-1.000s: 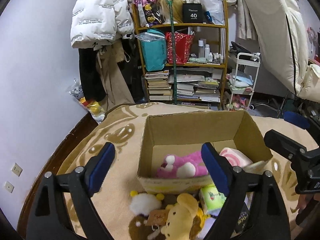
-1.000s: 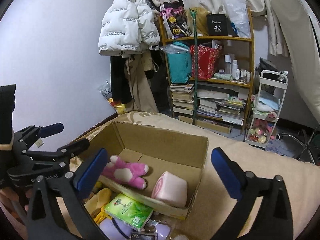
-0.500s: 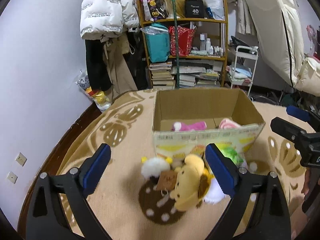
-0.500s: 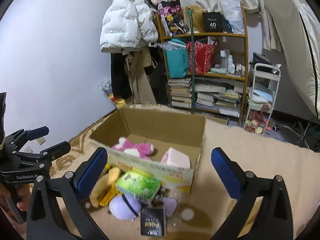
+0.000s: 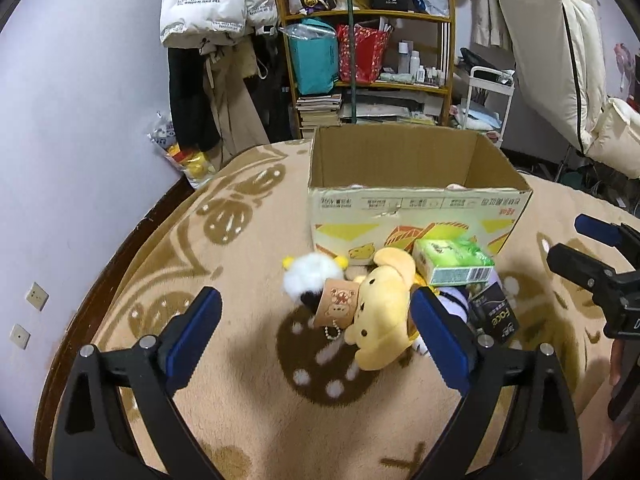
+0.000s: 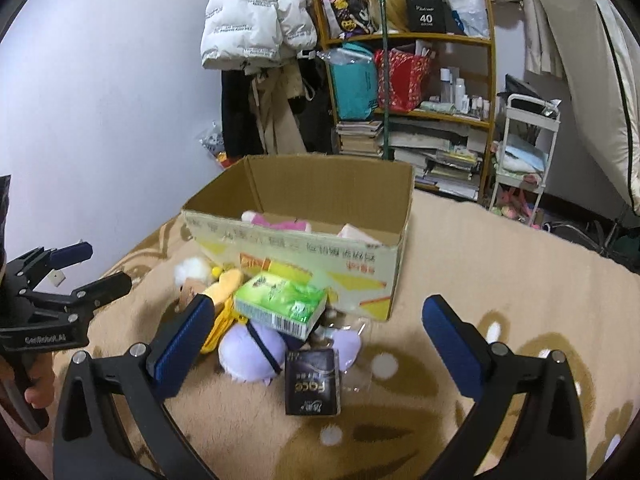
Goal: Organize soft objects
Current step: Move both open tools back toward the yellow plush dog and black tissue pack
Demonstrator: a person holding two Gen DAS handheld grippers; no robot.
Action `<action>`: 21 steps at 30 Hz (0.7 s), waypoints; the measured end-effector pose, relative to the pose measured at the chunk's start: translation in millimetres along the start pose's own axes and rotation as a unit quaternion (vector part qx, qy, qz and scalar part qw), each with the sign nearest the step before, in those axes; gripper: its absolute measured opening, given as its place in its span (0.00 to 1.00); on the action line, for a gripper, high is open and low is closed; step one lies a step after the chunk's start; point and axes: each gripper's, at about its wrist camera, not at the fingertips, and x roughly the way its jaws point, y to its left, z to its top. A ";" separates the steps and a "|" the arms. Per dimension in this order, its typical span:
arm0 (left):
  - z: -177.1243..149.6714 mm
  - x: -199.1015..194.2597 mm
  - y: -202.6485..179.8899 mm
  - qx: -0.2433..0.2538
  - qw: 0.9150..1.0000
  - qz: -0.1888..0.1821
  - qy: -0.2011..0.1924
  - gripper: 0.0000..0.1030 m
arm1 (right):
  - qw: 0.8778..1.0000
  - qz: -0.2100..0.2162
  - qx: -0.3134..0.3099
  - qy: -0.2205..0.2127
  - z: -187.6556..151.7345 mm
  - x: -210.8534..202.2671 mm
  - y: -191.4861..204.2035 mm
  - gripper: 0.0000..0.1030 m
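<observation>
An open cardboard box (image 5: 416, 208) stands on the rug, and in the right wrist view it holds a pink plush (image 6: 276, 222) and a pink-and-white roll (image 6: 356, 234). A pile lies before its front wall: a yellow plush (image 5: 384, 312), a white fluffy plush (image 5: 312, 276), a purple plush (image 6: 248, 352), a green tissue pack (image 6: 280, 304) and a black "Face" pack (image 6: 312, 384). My left gripper (image 5: 314, 300) is open, low over the yellow and white plushes. My right gripper (image 6: 318, 302) is open too, above the tissue pack and purple plush. Neither holds anything.
A beige patterned rug (image 5: 240, 380) covers the floor. Behind the box stand a crowded wooden shelf (image 5: 368, 80), hanging coats (image 5: 216, 12) and a white trolley (image 6: 524, 152). A folded mattress (image 5: 560, 52) leans at the right. A hand (image 6: 38, 392) holds the left gripper.
Both grippers drew back from over the box and sank toward the rug. The box's inside dropped out of the left view, and the pile in front came between the fingers.
</observation>
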 end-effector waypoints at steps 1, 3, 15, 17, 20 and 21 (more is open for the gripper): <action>-0.6 1.2 0.3 0.000 1.000 -0.001 0.002 0.92 | 1.000 0.001 0.001 0.004 -2.7 1.4 -0.4 1.00; -1.1 3.7 0.4 -0.003 1.000 -0.005 0.005 0.92 | 1.000 0.001 0.002 0.011 -6.7 4.0 -2.0 1.00; -1.4 26.4 -5.9 0.007 1.000 -0.011 0.018 0.92 | 0.998 -0.031 -0.012 0.047 -21.9 26.0 -4.9 1.00; 0.8 31.6 -7.1 0.002 1.000 -0.020 0.023 0.92 | 0.998 -0.040 -0.012 0.056 -22.7 30.7 -5.4 1.00; 3.4 37.5 -11.5 0.004 0.999 -0.025 0.023 0.92 | 0.996 -0.059 -0.010 0.062 -22.9 35.5 -7.6 1.00; 3.4 39.9 -12.9 0.007 0.999 -0.027 0.025 0.92 | 0.996 -0.061 -0.010 0.063 -23.2 36.6 -7.7 1.00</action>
